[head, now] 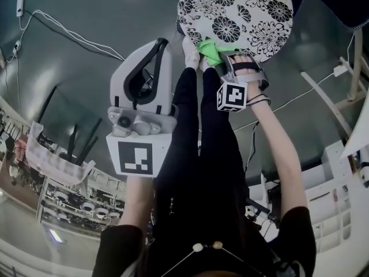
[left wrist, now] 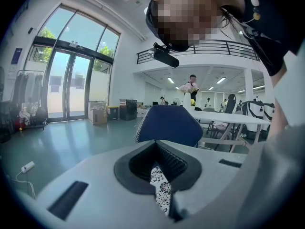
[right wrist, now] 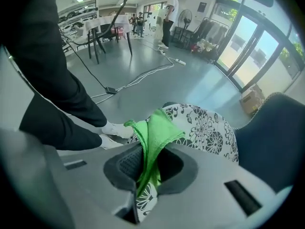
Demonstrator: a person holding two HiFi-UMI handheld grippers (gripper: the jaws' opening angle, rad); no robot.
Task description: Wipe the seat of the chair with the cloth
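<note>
round chair seat (head: pixel 242 10): white cushion fabric with black flower print, dark blue backrest (right wrist: pixel 274 142) behind it. left gripper (head: pixel 163 41) is off the seat, beside the person's black trouser leg (head: pixel 190 131), fingertips together, nothing between them. right gripper (head: pixel 221 55) is at the seat's near edge, fingers clamped on the bright green cloth (head: pixel 209 51). the cloth is bunched in a fold and touches that edge.

Open office hall: glass doors (left wrist: pixel 71 87), mezzanine railing (left wrist: pixel 209 49), work tables (left wrist: pixel 228 118).
</note>
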